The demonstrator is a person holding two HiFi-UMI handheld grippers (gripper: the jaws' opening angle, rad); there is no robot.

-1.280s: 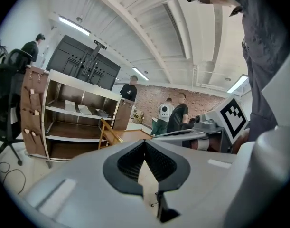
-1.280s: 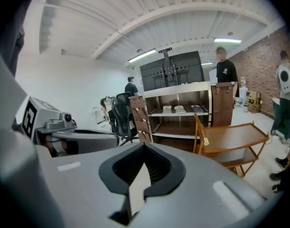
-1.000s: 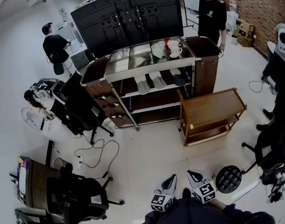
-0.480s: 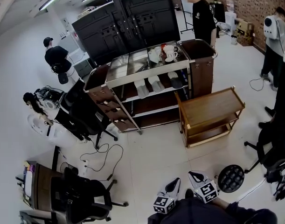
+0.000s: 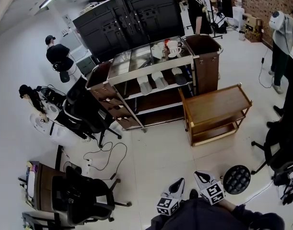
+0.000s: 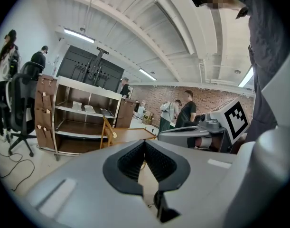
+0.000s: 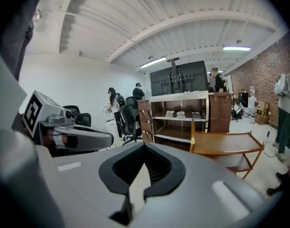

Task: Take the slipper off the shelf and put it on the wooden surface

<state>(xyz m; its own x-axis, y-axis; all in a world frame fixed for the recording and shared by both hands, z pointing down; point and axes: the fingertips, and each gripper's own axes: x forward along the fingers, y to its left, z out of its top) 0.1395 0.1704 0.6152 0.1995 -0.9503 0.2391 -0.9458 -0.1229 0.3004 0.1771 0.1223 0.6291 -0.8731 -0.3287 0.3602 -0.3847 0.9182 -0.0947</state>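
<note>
Three slippers lie side by side on the upper shelf of a metal and wood shelf cart (image 5: 118, 75): two white ones (image 5: 146, 85) (image 5: 160, 80) and a dark one (image 5: 179, 75). They also show small and far in the left gripper view (image 6: 89, 108) and the right gripper view (image 7: 181, 113). The low wooden cart (image 5: 216, 104) stands to the right of the shelf with a bare top. My left gripper (image 5: 178, 182) and right gripper (image 5: 200, 176) are held low by my body, far from the shelf, both shut and empty.
Cups and a white pot (image 5: 174, 47) stand on the shelf's top. Office chairs (image 5: 84, 110) (image 5: 81, 195) and a floor cable (image 5: 100, 155) are at the left. A round black stool (image 5: 236, 178) is by my right gripper. People stand at the back and right.
The head view has shifted slightly. The person behind the shelf has stepped left and another at the right has come nearer. Both grippers stay low and shut.
</note>
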